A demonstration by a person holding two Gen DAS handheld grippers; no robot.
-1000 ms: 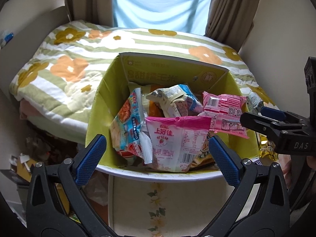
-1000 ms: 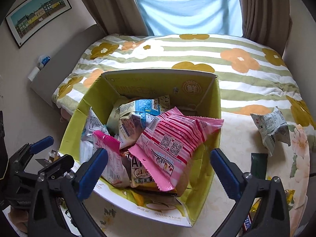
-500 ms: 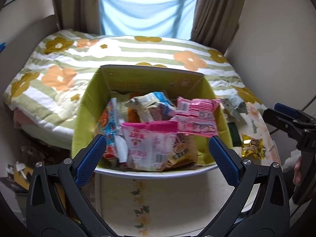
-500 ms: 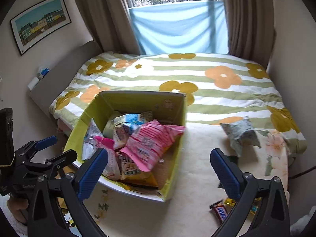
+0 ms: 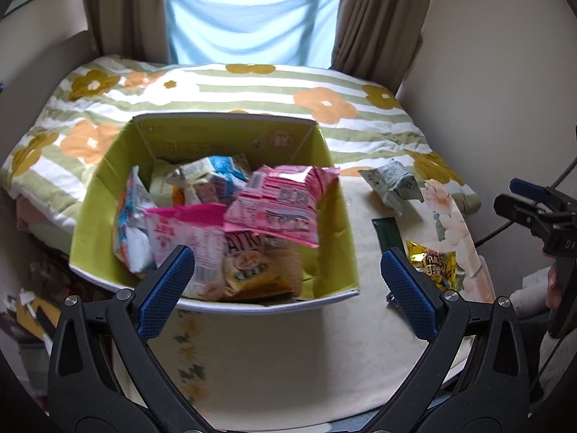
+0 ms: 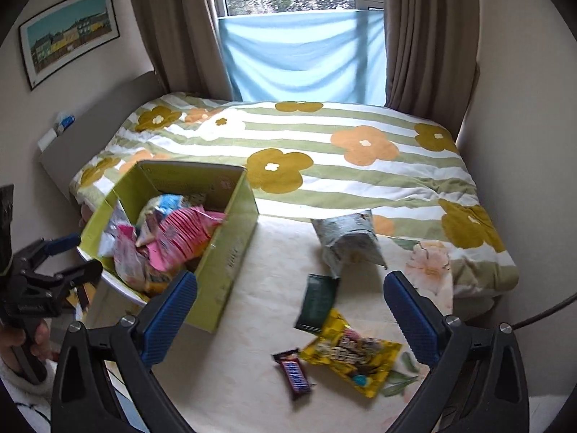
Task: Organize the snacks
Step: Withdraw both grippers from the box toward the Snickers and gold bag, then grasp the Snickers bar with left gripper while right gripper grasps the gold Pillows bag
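Observation:
A yellow-green cardboard box (image 5: 335, 216) on the table holds several snack packets, with a pink striped packet (image 5: 285, 202) on top; the box also shows in the right wrist view (image 6: 230, 245). Loose on the table lie a grey-green bag (image 6: 348, 243), a dark green sachet (image 6: 317, 301), a yellow candy bag (image 6: 351, 353) and a brown chocolate bar (image 6: 294, 373). My left gripper (image 5: 286, 288) is open and empty in front of the box. My right gripper (image 6: 288, 312) is open and empty above the loose snacks.
The table (image 5: 288, 353) has a cream floral cloth and a rounded front edge. A bed with a striped flowered quilt (image 6: 324, 151) lies right behind it. Curtains and a window are at the back. Walls stand close on both sides.
Both grippers have pulled back and up from the box. The right one has swung right, bringing the loose snacks on the table into view. The pink packet stays in the box.

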